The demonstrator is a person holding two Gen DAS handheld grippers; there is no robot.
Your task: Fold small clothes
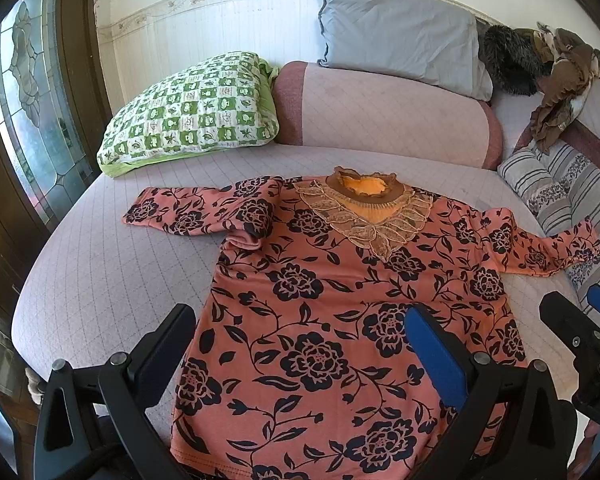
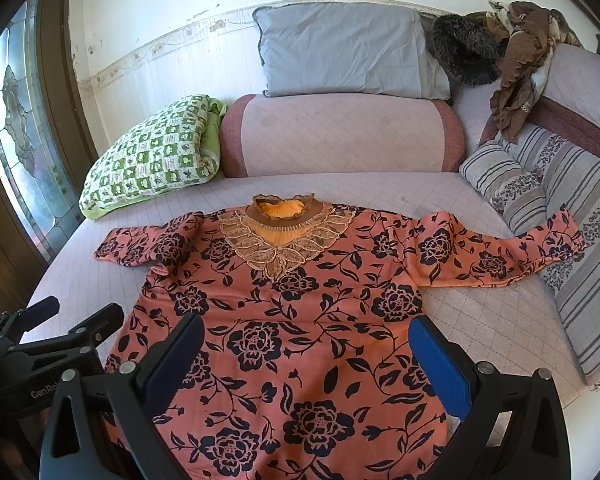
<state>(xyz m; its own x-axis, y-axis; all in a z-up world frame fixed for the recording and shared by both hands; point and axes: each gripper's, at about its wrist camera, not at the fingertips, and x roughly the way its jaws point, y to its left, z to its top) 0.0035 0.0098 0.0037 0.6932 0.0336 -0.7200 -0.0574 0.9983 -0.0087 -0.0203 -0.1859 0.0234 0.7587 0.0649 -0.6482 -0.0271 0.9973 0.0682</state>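
On the quilted lilac bed cover (image 1: pixel 100 264), a coral floral top (image 1: pixel 320 320) is lying face up and spread flat, its lace-trimmed collar (image 1: pixel 364 188) pointing toward the pink bolster (image 1: pixel 384 108) at the far side of the top. One sleeve (image 1: pixel 188 210) is stretching out from the top's left shoulder and lying wholly on the cover; the other sleeve (image 2: pixel 496 248) is reaching out from the right shoulder, its cuff resting against the striped cushion (image 2: pixel 540 200) beyond the top's right edge.

The left gripper (image 1: pixel 300 344) is hovering above the hem end of the top, jaws spread wide, with one black finger just outside the top's left side seam and the blue-padded finger (image 1: pixel 436 356) over the printed fabric; whether the fingers are touching the cloth cannot be told. The right gripper (image 2: pixel 306 356) is hanging over the lower half of the top, toward its right side, jaws likewise spread wide and gripping nothing. In each wrist view the neighbouring gripper is showing at the frame edge beside the top.

Behind the top's left sleeve a green checked pillow (image 1: pixel 192 112) is leaning beside the bolster. A grey pillow (image 1: pixel 400 36) is standing above the bolster, and a heap of brown clothing (image 1: pixel 556 76) is lying past it, far from the top's right shoulder.
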